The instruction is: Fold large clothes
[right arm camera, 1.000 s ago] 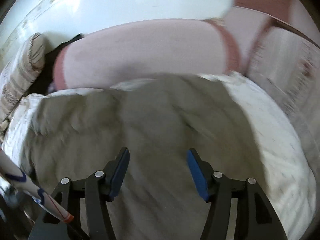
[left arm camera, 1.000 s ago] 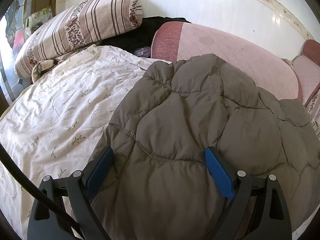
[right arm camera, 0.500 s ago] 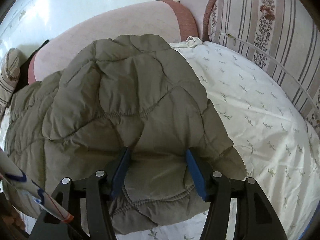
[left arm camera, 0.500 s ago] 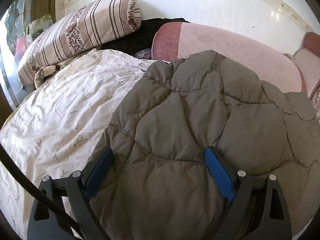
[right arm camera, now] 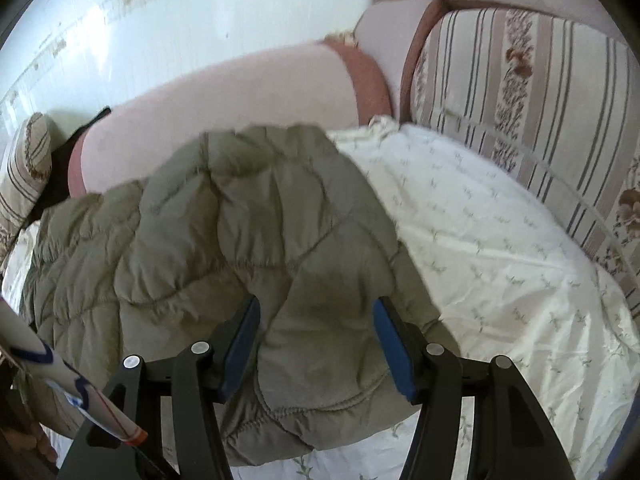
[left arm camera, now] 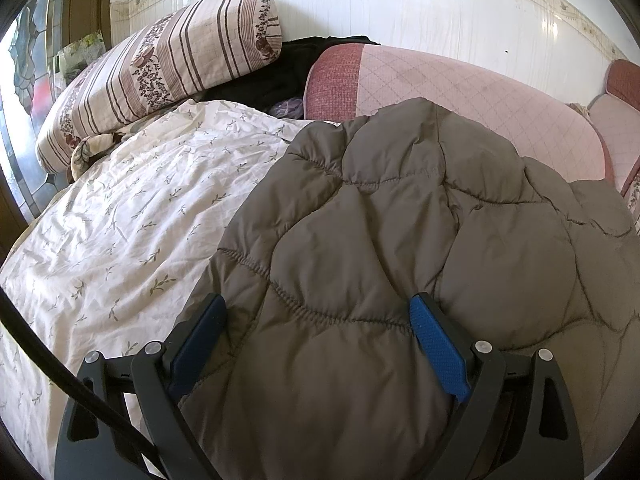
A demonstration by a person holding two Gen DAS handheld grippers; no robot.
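Jacket (left arm camera: 400,240) between gripper (left arm camera: 316,336) pads.

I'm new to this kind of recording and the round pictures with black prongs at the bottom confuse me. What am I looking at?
There is no robot here: a person holds a hand tool with two fingers in each hand, and a wide-angle camera on each tool looks forward along them. One picture comes from the left gripper, the other from the right gripper. The black prongs with blue pads are those fingers.

Both look down on a bed covered by a white floral sheet, with pink cushions along the wall and a striped pillow. On the sheet lies a grey-brown quilted jacket, the garment to be folded. Each tool has puffy jacket fabric bulging between its fingers, so both seem to grip it, the left much wider apart.
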